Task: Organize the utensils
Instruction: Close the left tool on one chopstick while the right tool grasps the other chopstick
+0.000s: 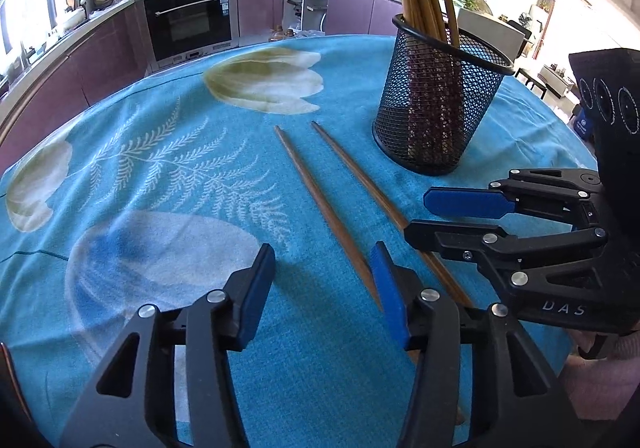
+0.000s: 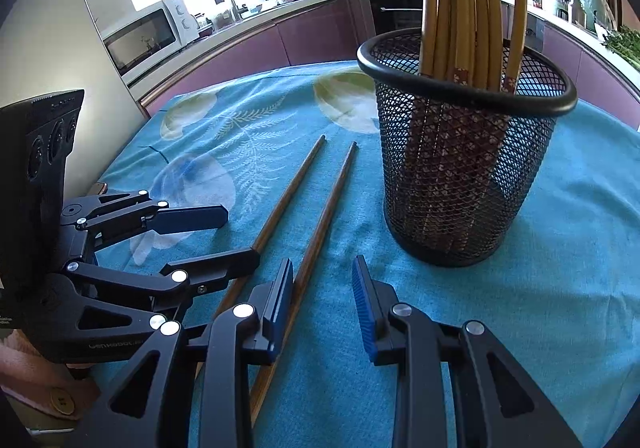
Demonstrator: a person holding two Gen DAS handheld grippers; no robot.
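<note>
- Two brown chopsticks [image 1: 320, 204] lie loose and nearly side by side on the tabletop [image 1: 160, 168], which is covered by a teal cloth with pale flowers and fern leaves
- Black mesh holder [image 2: 464, 168] stands upright on the cloth near the chopsticks' far tips, with a bundle of yellowish chopsticks [image 2: 468, 4] standing in it
- Left gripper [image 1: 322, 282] hovers low over the near ends; its blue-padded fingers [image 1: 256, 288] stand partly apart, nothing between them, the left-hand stick just beside the right pad
- Right gripper [image 2: 322, 302] sits just beside it, fingers [image 2: 364, 308] narrowly apart and empty, the right-hand stick passing beneath its left pad
- Kitchen counters, an oven and a microwave ring the background
</note>
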